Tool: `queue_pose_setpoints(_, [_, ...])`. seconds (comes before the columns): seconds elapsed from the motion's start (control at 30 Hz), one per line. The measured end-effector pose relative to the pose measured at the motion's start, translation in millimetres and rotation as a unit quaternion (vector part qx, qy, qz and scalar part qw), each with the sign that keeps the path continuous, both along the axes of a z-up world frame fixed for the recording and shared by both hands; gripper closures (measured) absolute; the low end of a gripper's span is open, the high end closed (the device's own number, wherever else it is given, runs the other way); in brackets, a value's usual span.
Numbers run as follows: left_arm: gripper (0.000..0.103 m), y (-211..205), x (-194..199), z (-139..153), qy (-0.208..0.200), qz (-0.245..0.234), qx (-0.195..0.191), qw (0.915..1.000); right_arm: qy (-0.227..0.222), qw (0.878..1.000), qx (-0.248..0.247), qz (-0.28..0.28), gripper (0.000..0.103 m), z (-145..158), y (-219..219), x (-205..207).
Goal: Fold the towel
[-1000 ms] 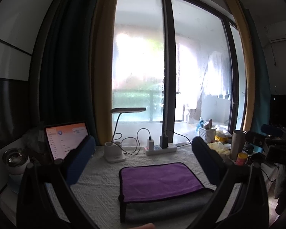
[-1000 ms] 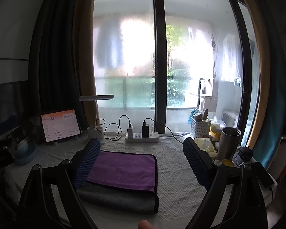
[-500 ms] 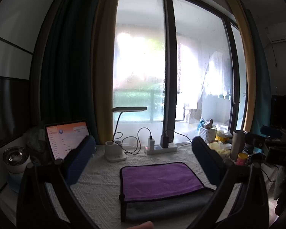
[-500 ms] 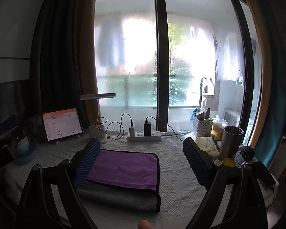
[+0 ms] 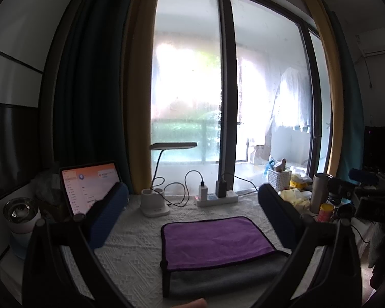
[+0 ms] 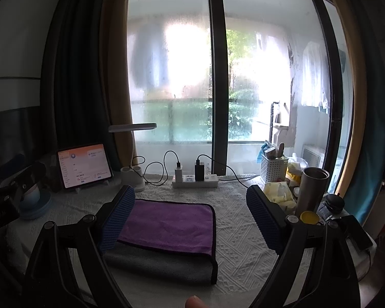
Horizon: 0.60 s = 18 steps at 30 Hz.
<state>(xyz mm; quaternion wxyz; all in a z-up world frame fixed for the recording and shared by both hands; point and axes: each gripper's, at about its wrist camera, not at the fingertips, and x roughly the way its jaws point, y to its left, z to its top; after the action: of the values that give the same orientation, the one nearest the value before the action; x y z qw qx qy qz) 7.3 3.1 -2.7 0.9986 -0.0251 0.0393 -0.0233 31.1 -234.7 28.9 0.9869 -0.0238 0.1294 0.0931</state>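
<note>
On tablecloth point(image 5: 131, 243), folded towel point(image 5: 218, 238) unmoved, view steady

Table point(image 5: 131, 233) w/ white textured cloth. Folded towel point(image 5: 215, 238) near centre; lamp base point(image 5: 154, 205) and power strip point(image 5: 217, 198) at far edge; tablet point(image 5: 88, 187) far left; basket point(image 6: 273, 165), steel cup point(image 6: 311, 192) far right.

text: none legible | tablet point(image 6: 84, 165) screen: writing too small to read
</note>
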Motion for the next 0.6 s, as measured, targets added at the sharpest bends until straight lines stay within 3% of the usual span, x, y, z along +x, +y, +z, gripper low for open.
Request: queue_pose_setpoints(0.6, [0.001, -1, 8, -12, 0.018, -0.002, -0.007, 0.9998, 0.014, 1.0, -0.003, 0.003, 0.012, -8, 8, 6])
